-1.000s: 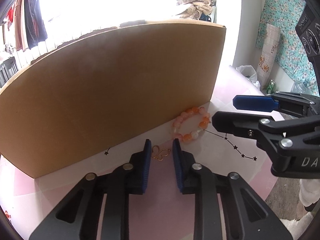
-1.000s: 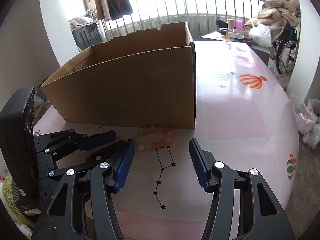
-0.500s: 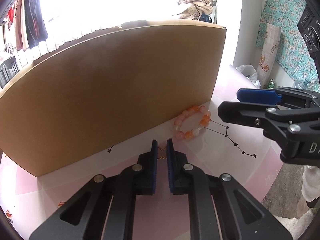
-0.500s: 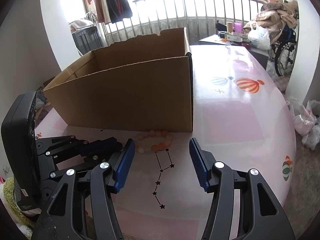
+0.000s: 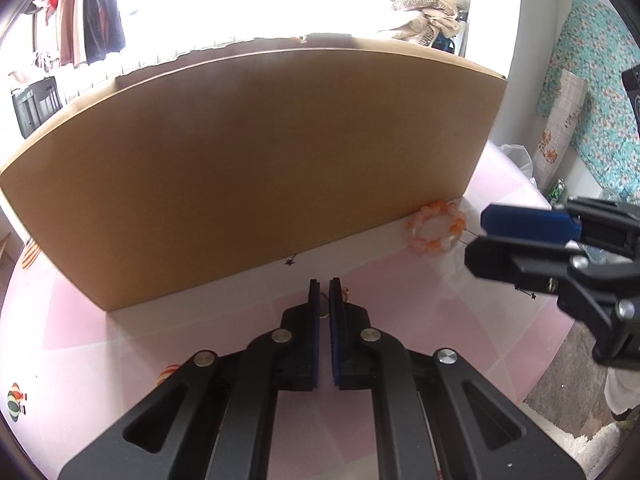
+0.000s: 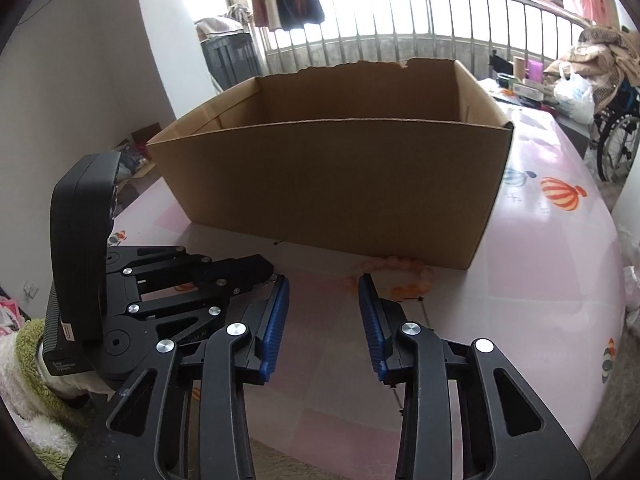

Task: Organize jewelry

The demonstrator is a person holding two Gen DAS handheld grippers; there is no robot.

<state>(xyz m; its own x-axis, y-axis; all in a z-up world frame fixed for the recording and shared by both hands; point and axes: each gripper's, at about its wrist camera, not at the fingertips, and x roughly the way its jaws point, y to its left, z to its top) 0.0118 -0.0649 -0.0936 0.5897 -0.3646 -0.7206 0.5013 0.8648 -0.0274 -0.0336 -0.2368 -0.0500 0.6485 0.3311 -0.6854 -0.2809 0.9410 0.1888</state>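
Note:
My left gripper (image 5: 324,286) is shut on a small gold trinket (image 5: 345,293), which peeks out beside its tips, and holds it above the pink table in front of the open cardboard box (image 5: 256,160). An orange and white bead bracelet (image 5: 437,228) lies on the table against the box's right corner; it also shows in the right wrist view (image 6: 394,276). My right gripper (image 6: 323,282) is open and empty, hovering just short of the bracelet. The left gripper (image 6: 270,270) shows at the left of the right wrist view. The box (image 6: 332,184) looks empty inside.
The pink table (image 6: 552,264) has printed balloons and star lines and drops off at the right and near edges. A green fuzzy cloth (image 6: 36,364) lies at the lower left. A railing, hanging clothes and a wheelchair stand beyond the table.
My left gripper closed on the gold trinket and lifted back from the table. My right gripper rose and pulled back a little, staying open.

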